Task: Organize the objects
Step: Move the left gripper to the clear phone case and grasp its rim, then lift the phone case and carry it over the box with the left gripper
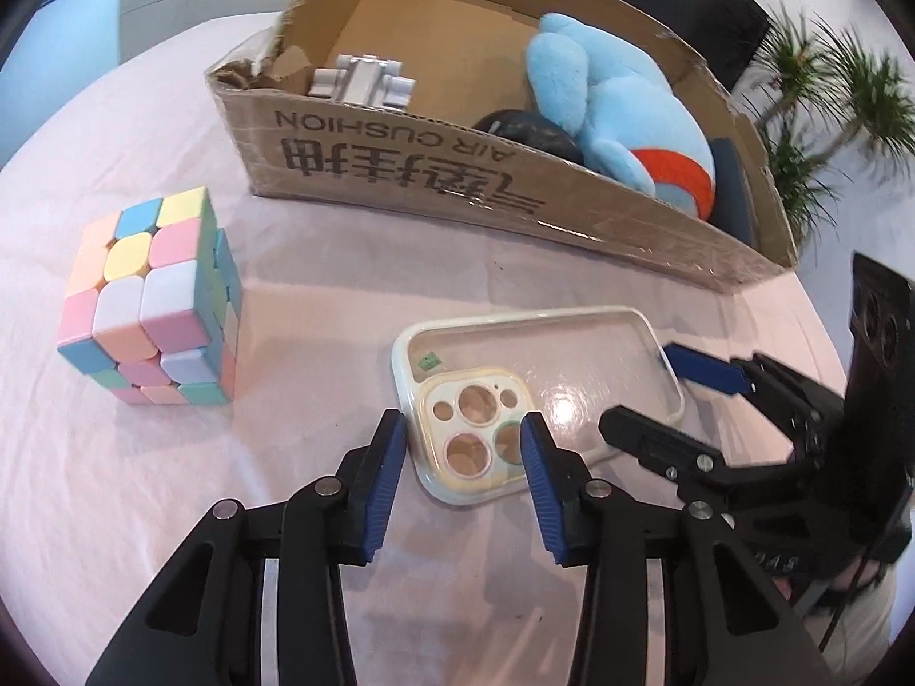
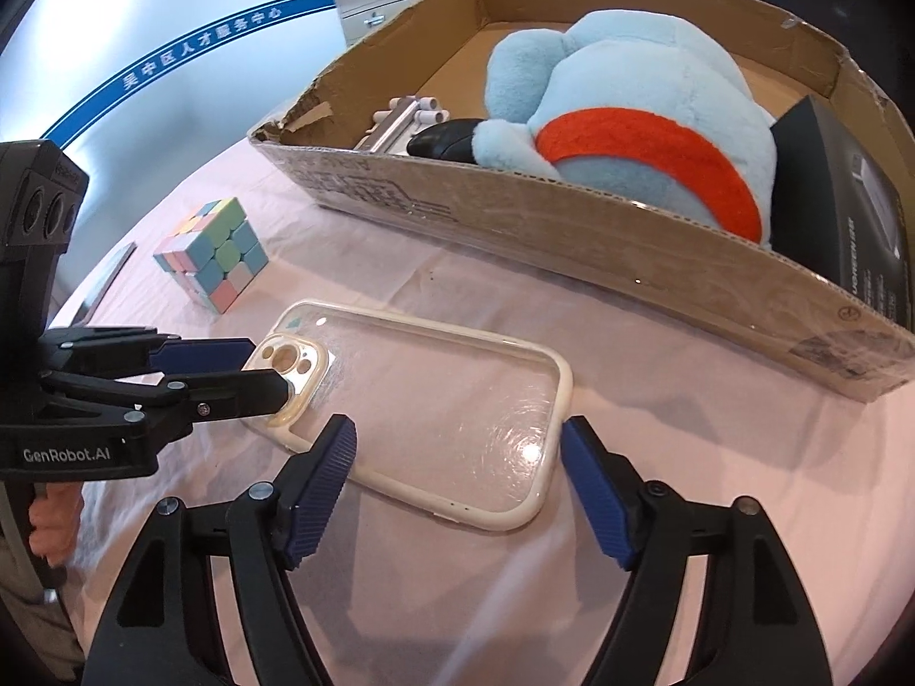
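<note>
The camera end of the phone case [image 1: 532, 394] is clenched between the left claw [image 1: 464, 446] pads. Its other end lies between the released right claw [image 2: 457, 457] fingers, flat on the worktop [image 1: 320, 297], near the cardboard box [image 1: 457, 171].

A clear phone case [image 1: 532, 394] with a cream rim lies flat on the pink-covered desk [image 1: 320, 308], camera cutouts nearest the lens. The left gripper [image 1: 464, 460] has closed on its camera corner, blue pads either side of the rim. The right gripper [image 1: 652, 389] straddles the case's far right end, jaws apart. A pastel puzzle cube [image 1: 151, 300] stands toward the left edge. Behind, a cardboard box [image 1: 457, 171] holds a blue plush toy [image 1: 617, 108], a dark round object and a silvery metal part.
</note>
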The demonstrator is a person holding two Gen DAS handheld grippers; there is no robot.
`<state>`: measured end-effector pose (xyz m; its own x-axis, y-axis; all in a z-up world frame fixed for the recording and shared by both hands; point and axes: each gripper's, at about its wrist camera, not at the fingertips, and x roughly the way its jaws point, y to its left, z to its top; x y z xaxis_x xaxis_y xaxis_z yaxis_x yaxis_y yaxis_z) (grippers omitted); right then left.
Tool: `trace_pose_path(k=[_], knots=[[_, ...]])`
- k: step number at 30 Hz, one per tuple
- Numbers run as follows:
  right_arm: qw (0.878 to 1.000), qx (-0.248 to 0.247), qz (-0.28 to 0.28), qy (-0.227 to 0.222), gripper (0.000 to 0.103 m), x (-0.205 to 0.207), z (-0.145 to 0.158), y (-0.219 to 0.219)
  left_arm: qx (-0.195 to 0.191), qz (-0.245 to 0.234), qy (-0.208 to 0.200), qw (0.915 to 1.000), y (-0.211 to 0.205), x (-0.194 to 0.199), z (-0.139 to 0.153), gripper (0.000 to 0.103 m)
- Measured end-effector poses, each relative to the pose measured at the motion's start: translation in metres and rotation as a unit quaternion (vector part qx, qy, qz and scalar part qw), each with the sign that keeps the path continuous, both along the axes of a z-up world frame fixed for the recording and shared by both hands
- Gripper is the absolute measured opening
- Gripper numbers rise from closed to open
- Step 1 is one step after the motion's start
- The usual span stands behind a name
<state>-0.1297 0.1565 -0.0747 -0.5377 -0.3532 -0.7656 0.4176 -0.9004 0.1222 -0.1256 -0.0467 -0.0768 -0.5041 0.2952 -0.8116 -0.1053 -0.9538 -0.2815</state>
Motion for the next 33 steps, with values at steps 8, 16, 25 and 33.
trace_pose_path(k=[8,16,25,33], knots=[[0.999,-0.015,-0.043,0.000,0.055,0.002,0.003,0.012,-0.001,0.009,0.004,0.9999,0.001,0.002,0.000,0.038],[0.997,-0.033,-0.064,0.015,0.046,0.012,0.013,0.021,0.002,0.006,0.018,0.9998,0.004,0.013,0.009,0.038],[0.994,-0.041,-0.076,0.059,0.042,0.026,0.042,0.021,-0.006,0.010,0.065,0.9978,0.003,0.024,0.043,0.038],[0.991,-0.040,-0.081,0.099,0.042,0.035,0.071,0.020,-0.007,0.006,0.103,0.9946,-0.001,0.030,0.075,0.038]])
